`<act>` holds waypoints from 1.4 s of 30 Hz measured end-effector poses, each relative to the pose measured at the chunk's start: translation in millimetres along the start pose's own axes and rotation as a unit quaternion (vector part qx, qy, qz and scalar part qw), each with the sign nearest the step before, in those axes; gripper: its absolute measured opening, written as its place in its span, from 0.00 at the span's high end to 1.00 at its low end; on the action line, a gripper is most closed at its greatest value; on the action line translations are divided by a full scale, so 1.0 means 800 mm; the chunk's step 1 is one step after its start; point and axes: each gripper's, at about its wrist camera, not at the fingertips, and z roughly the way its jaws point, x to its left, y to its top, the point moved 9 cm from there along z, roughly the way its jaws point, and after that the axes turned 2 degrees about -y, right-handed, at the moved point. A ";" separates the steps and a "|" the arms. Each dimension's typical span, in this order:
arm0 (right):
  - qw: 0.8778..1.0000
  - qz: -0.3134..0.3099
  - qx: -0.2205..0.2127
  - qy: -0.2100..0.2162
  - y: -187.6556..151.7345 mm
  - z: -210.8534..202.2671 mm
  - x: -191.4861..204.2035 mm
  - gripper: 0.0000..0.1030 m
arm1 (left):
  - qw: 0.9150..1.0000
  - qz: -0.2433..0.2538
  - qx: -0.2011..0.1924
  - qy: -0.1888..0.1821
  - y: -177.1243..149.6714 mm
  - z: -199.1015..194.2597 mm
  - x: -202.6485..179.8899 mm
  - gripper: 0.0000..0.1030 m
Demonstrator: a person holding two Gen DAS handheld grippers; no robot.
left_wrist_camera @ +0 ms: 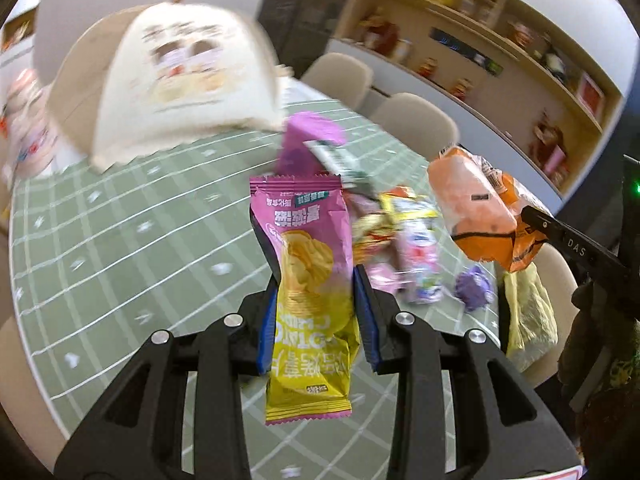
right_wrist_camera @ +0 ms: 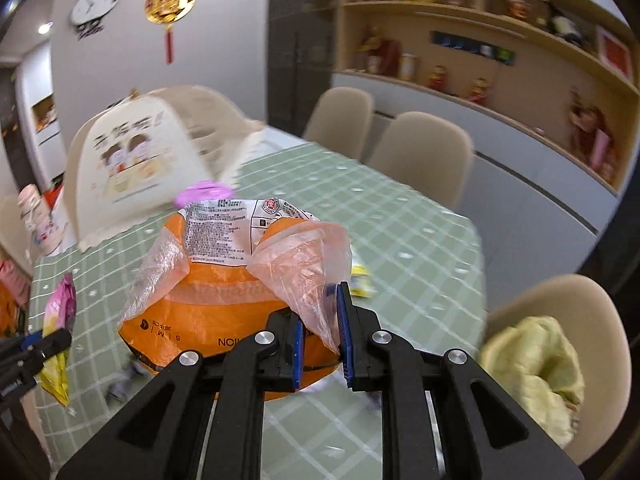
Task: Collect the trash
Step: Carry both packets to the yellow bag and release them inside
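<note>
We hold a light, crinkly chip packet [left_wrist_camera: 310,276] in our left gripper [left_wrist_camera: 316,316]; our right gripper [right_wrist_camera: 320,340] pinches the flimsy orange bag [right_wrist_camera: 224,304] at five o'clock, above the worktop [left_wrist_camera: 132,216].

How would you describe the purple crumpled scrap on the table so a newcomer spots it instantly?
Start at the green checked table. Go to the pile of wrappers at its near right. The purple scrap lies at the pile's outer edge, the only plain, balled-up, unprinted piece.
</note>
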 end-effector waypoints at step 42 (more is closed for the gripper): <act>0.992 0.095 0.042 -0.079 -0.130 0.014 -0.496 0.85 | 0.953 0.161 0.168 -0.194 -0.065 0.260 -0.544 0.41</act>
